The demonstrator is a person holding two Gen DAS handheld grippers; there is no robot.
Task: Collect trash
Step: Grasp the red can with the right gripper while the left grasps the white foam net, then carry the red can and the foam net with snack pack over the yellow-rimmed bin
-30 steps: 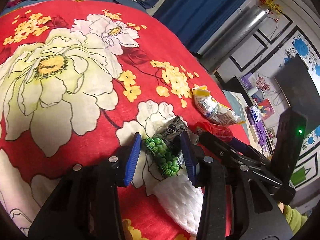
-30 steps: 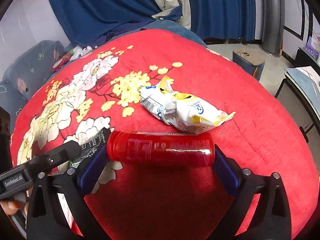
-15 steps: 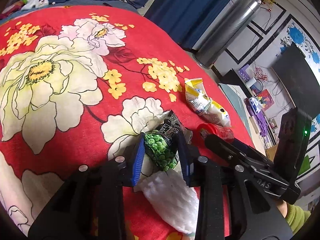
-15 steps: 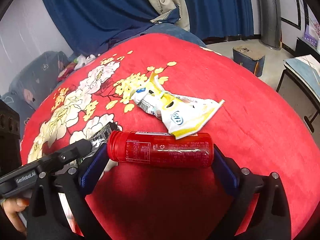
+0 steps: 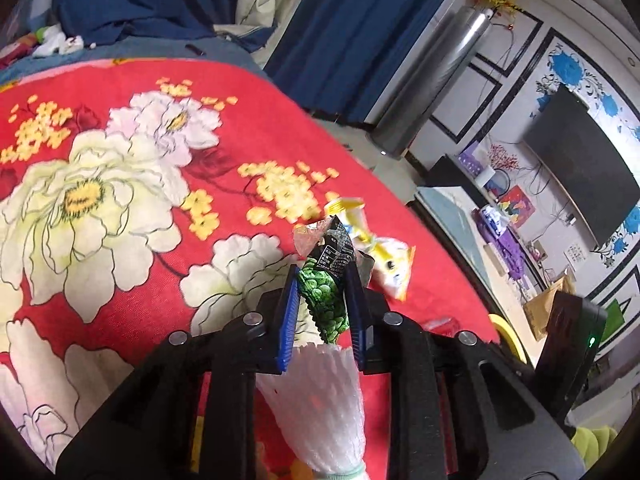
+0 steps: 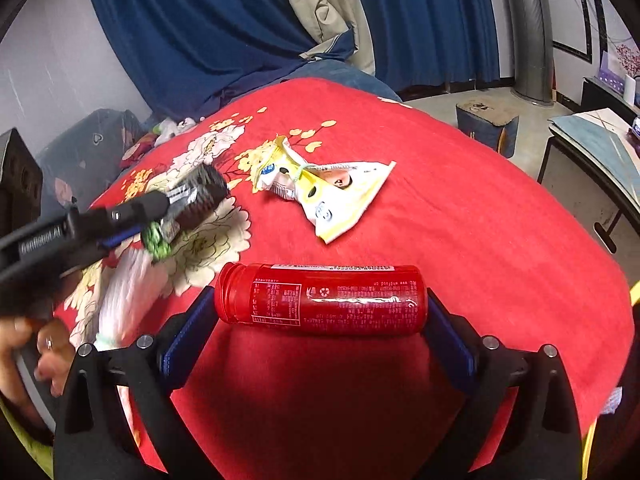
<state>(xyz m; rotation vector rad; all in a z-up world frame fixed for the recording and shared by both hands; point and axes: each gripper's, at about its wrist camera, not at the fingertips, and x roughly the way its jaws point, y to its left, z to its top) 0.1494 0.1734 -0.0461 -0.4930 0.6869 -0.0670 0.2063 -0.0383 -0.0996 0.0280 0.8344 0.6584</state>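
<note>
My left gripper point(image 5: 322, 276) is shut on a green-and-black snack wrapper point(image 5: 326, 292) and holds it above the red floral bedspread point(image 5: 120, 208); a white foam net sleeve point(image 5: 328, 400) hangs below it. It also shows in the right wrist view point(image 6: 160, 220) at the left, lifted. My right gripper point(image 6: 316, 304) is shut end to end on a red plastic bottle point(image 6: 320, 300), held sideways above the cover. A yellow-and-white snack bag point(image 6: 320, 188) lies on the cover beyond the bottle and shows in the left wrist view point(image 5: 384, 256) too.
Blue curtains point(image 6: 224, 28) and bedding lie at the far side of the bed. A silver cylinder point(image 5: 436, 80), a dark TV point(image 5: 580, 184) and a low table point(image 6: 596, 148) stand to the right, off the bed's edge. A small box point(image 6: 486, 120) sits on the floor.
My left gripper closed on the green wrapper and lifted it with the foam sleeve. My right gripper raised the red bottle off the cover. The yellow bag has shifted and unfolded a little.
</note>
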